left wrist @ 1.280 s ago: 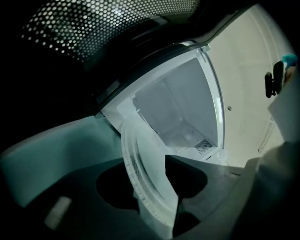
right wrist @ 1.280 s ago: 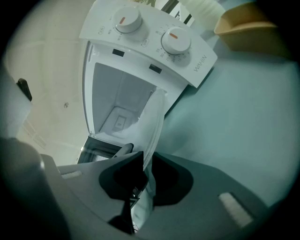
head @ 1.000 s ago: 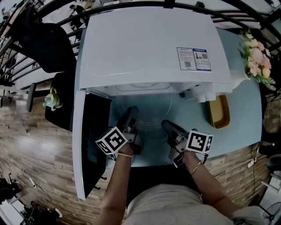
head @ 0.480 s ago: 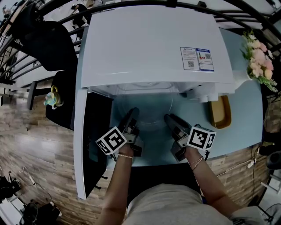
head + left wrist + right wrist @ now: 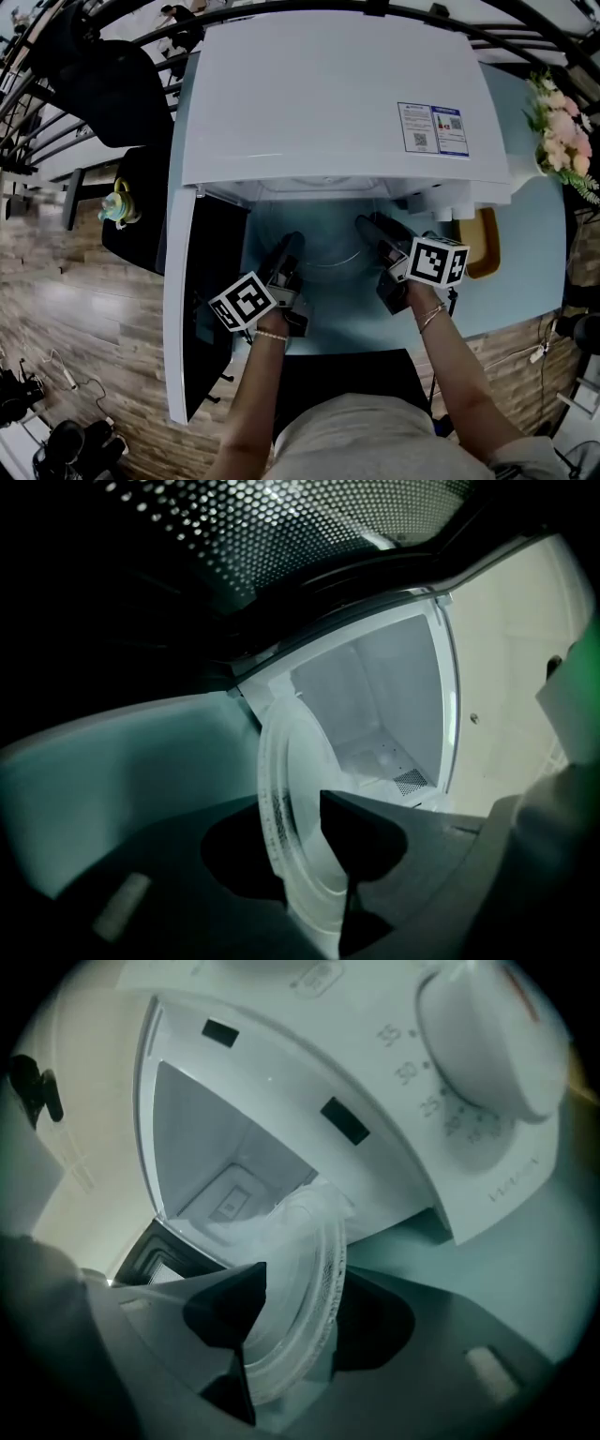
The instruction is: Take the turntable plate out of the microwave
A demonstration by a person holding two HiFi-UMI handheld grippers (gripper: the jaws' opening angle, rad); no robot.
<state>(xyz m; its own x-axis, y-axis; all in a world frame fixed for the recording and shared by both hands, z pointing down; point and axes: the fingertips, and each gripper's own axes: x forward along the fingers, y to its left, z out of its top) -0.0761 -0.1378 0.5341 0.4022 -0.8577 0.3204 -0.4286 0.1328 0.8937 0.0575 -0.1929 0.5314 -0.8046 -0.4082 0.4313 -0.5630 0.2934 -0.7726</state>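
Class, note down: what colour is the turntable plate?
Clear glass plate with a stippled rim; best in the right gripper view.

Homelike room (wooden floor point(image 5: 56, 309), flowers point(image 5: 563, 131))

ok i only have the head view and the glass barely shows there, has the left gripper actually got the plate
Observer: Yes. In the left gripper view the left gripper has the rim of the turntable plate between its jaws, one jaw on each face.
Operator: and the right one
Observer: Same. The right gripper view shows the right gripper closed over the rim on its side.
Operator: anything close to it over there
Observer: A white dial with numbers round it, on the front panel, up beside the jaws and apart from them. The top of the microwave hides it in your view.
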